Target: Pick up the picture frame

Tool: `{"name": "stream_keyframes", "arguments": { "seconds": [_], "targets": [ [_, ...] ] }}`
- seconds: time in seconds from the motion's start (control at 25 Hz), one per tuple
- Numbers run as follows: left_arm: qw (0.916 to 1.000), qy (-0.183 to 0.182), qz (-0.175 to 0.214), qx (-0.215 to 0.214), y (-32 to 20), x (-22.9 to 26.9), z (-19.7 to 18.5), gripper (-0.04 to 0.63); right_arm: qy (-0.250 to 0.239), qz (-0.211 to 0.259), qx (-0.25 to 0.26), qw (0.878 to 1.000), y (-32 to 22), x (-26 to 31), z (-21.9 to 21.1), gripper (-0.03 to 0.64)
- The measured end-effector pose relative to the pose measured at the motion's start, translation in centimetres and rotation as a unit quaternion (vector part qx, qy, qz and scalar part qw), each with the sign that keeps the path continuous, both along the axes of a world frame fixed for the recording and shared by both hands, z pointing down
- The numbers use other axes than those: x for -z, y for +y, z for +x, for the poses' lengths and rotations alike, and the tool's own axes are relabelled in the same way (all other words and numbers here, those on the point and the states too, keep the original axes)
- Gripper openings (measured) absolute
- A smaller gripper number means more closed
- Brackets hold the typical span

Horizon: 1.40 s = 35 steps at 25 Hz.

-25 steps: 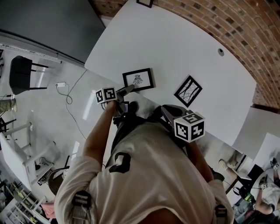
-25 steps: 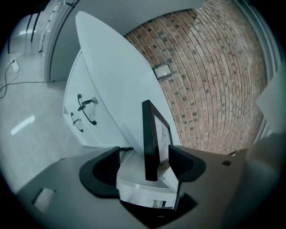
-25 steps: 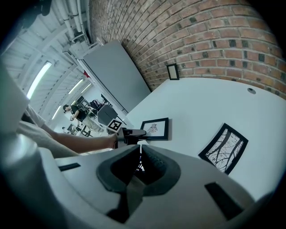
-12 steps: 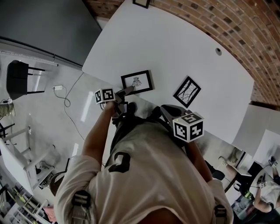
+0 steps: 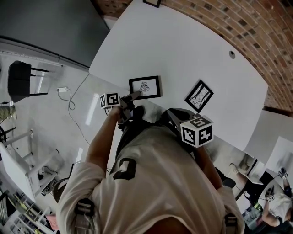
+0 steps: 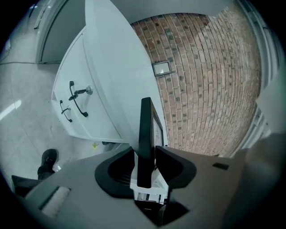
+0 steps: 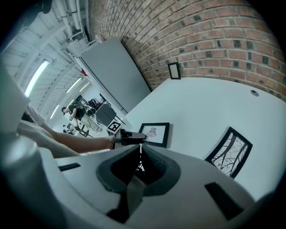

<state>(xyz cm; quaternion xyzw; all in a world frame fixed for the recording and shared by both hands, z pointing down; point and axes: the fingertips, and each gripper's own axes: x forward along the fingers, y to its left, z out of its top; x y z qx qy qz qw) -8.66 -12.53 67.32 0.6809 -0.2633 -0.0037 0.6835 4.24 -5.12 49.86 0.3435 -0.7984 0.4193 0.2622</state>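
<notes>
Scanning one white counter by brick wall, counted three frames. Found left gripper clamping picture frame, right gripper closed.

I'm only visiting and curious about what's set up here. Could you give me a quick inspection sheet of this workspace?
Surface: white table, one small round hole near the wall.
Job's things: picture frame, its edge between the jaws of the left gripper.
Clutter: second frame lying to its right; small frame at the table's far edge.
Grippers: left shut on the picture frame; right gripper shut, nothing in it.
Cables: white cable with plug block on the floor, left of the table.
Surroundings: brick wall, black chair.
</notes>
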Motion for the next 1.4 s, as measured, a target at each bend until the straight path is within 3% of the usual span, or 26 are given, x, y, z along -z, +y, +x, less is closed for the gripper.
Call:
{"name": "stream_keyframes", "arguments": {
  "seconds": [0.48,1.4],
  "targets": [
    [0.9999,0.004,-0.016,-0.003,0.7,0.4,-1.2,0.101,0.003,0.003,-0.011,1.000,-0.1,0.2,0.2,0.006],
    [0.9992,0.002,-0.040,0.007,2.0,0.9,-3.5,0.086,0.001,0.002,-0.002,1.000,-0.3,0.1,-0.2,0.007]
  ]
}}
